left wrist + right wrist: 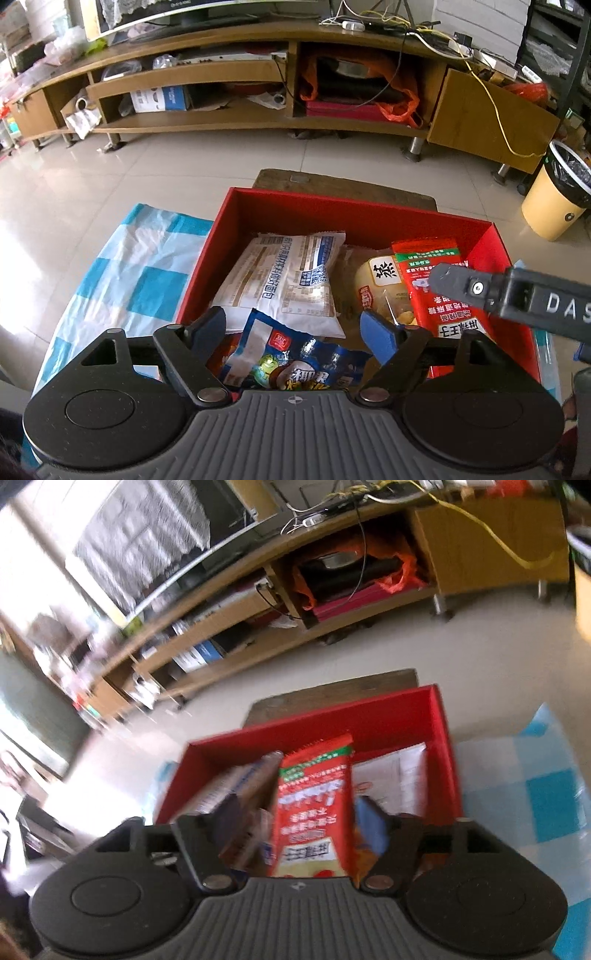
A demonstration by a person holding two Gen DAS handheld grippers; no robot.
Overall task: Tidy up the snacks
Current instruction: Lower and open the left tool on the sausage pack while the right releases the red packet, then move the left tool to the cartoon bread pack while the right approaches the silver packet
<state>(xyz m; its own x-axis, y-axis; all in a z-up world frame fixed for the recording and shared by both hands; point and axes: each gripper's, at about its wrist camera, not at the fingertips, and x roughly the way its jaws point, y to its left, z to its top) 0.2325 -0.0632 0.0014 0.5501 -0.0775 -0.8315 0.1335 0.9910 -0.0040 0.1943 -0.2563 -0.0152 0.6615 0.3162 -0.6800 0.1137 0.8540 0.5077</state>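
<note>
- The red box [369, 218] sat in the middle of the left wrist view, on a blue-and-white checked cloth [122, 280], and held the snacks.
- The left gripper [299, 325] stood with its jaws spread; the blue packet [295, 365] lay between them at the lower centre of the frame, and neither pad appeared to press on it.
- The right gripper [295, 823] had its jaws apart too; the red packet [314, 805] stood between them in the blurred right wrist view, apparently clear of both pads.
- In the left wrist view the same red packet lay at the box's right side, with a finger of the right gripper crossing over it from the right edge.
- A white packet [284, 280] lay flat at the centre-left of the box, and a clear pouch with a yellowish snack [380, 291] sat between it and the red one.
- All looked like light, soft, crinkly film bags, probably slippery; a pinch on a sealed end seam or across the flat body would likely hold better than a squeeze on the puffy middle, which might crush the contents.
- Readable writing was scant: "DAS" on the right gripper's body at the frame's right edge; Chinese print on every packet, seen upside down; a QR code on the red one.
</note>
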